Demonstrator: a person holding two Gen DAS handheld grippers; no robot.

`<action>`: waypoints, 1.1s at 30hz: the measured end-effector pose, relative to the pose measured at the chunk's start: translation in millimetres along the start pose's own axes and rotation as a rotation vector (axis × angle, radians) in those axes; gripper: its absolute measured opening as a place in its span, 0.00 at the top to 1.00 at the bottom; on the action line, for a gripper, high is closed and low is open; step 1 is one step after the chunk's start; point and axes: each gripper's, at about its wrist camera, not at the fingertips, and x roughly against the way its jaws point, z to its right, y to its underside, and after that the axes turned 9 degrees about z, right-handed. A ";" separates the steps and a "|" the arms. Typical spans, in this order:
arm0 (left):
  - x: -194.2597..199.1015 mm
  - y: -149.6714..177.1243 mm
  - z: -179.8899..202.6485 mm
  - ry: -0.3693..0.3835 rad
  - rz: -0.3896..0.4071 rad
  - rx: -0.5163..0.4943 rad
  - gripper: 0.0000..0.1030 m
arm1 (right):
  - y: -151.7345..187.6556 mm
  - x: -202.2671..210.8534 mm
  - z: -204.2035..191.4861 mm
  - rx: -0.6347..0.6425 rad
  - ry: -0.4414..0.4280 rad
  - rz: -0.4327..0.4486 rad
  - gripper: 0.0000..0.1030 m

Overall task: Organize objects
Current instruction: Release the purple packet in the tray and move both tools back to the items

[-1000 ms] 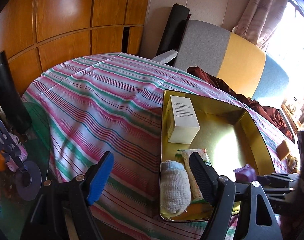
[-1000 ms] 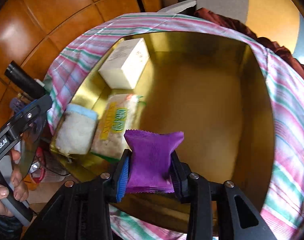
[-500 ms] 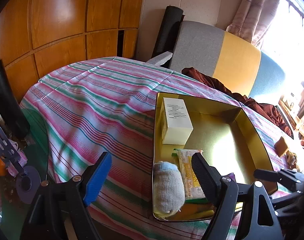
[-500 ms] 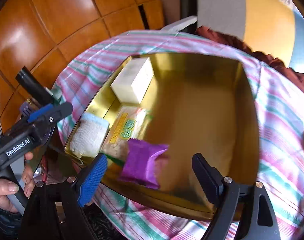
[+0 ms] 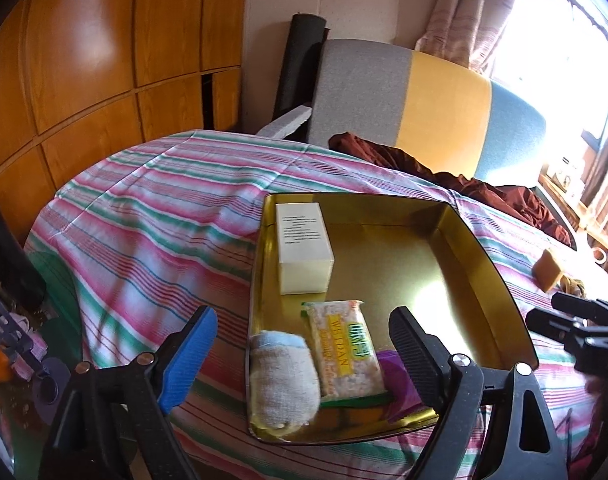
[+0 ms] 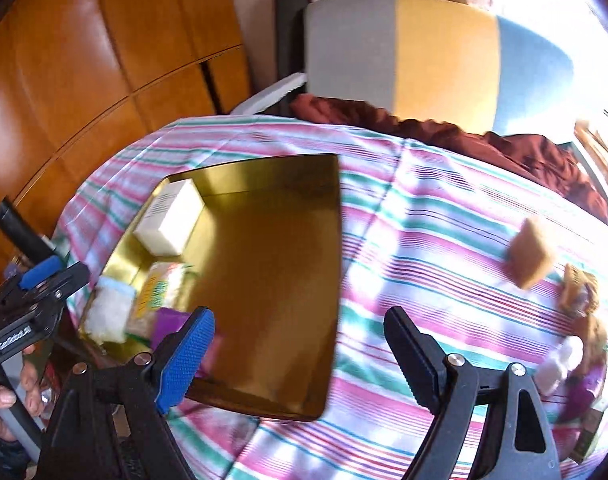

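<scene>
Overhead, both tongs (image 5: 304, 344) (image 6: 300, 344) gaping, level.

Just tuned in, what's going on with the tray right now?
Both grippers are open and hold nothing. The gold tray on the striped cloth holds a white box, a snack packet, a rolled sock and a purple packet. The right hand-held gripper faces the cloth beside the tray, where a tan block lies.

home | wood-panelled wardrobe (image 5: 104, 60) | curtain (image 5: 463, 12) | striped tablecloth (image 5: 152, 216)

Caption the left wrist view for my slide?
Open left tool hovers over gold tray holding white box, snack pack, rolled cloth.
</scene>
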 end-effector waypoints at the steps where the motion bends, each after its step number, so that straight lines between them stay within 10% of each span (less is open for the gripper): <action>1: -0.3 -0.9 3.6 0.005 -0.001 -0.009 0.14 | -0.1 2.0 8.5 -0.011 0.015 0.003 0.14; 20: -8.0 -16.5 100.3 0.180 -0.007 -0.190 0.10 | -10.2 72.0 209.4 -0.240 0.451 0.125 0.14; 33: -20.5 -11.9 194.1 0.330 -0.056 -0.316 0.07 | 57.5 124.9 347.8 -0.857 0.589 0.281 0.14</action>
